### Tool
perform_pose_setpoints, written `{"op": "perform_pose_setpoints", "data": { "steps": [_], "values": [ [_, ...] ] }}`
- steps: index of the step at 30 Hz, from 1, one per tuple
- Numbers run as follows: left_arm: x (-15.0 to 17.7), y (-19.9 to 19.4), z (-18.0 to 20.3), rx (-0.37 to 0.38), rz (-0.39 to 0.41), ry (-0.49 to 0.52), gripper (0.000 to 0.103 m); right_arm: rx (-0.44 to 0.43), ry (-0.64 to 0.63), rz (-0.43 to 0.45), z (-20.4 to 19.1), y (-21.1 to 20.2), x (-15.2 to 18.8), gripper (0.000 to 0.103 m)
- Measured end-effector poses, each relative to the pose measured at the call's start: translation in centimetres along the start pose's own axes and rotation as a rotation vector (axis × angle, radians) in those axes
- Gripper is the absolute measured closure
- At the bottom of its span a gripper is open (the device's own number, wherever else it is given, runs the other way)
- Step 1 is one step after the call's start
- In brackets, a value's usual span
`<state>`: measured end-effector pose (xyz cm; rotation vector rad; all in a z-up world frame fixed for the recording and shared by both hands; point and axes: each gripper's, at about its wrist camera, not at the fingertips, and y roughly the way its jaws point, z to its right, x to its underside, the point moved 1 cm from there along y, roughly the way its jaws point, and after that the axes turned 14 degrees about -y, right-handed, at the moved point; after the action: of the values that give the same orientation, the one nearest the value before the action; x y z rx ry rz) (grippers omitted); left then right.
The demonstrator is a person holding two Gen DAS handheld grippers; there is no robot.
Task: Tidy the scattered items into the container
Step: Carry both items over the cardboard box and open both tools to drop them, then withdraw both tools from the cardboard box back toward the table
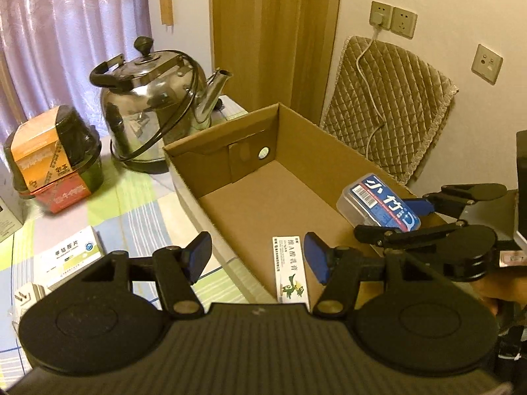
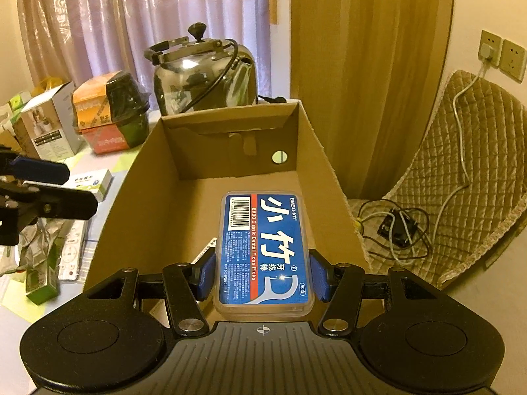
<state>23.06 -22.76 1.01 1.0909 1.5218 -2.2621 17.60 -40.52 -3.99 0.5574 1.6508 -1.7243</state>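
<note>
An open cardboard box (image 1: 197, 177) (image 2: 158, 197) stands on the table. A white ointment carton (image 1: 291, 270) lies on its floor at the near end; in the right wrist view only its edge (image 2: 206, 251) shows. My right gripper (image 2: 262, 276) (image 1: 395, 220) is shut on a clear case of dental floss picks with a blue label (image 2: 263, 253) (image 1: 382, 204), held over the box interior by its right wall. My left gripper (image 1: 257, 258) (image 2: 66, 186) stands open with nothing in it, above the box's left wall.
A steel kettle (image 1: 154, 112) and stacked food bowls (image 1: 52, 161) stand behind the box. A white medicine box (image 1: 72, 256), a green carton (image 2: 41, 283) and blister packs (image 2: 70, 250) lie on the tablecloth to the left. A quilted cushion (image 2: 461, 181) and cables (image 2: 395, 227) are on the right.
</note>
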Motion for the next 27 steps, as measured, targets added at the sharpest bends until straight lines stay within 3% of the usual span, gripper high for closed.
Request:
{"op": "perform_pose_setpoints", "data": {
  "steps": [2, 5, 15, 27],
  "values": [
    [0.2, -0.2, -0.4, -0.002, -0.001, -0.003, 0.046, 0.008, -0.021, 0.014, -0.3, 0.1, -0.4, 0.043],
    [0.5, -0.6, -1.1, -0.009, 0.003, -0.005, 0.046, 0.038, -0.037, 0.034, -0.6, 0.0, -0.9, 0.001],
    [2.7, -3.2, -4.1, -0.045, 0.012, -0.059, 0.045, 0.046, -0.014, 0.057, -0.9, -1.9, -0.8, 0.001],
    [5.9, -8.0, -7.0, -0.095, 0.052, -0.144, 0.041, 0.036, 0.017, 0.105, -3.1, -7.2, 0.2, 0.001]
  ]
}}
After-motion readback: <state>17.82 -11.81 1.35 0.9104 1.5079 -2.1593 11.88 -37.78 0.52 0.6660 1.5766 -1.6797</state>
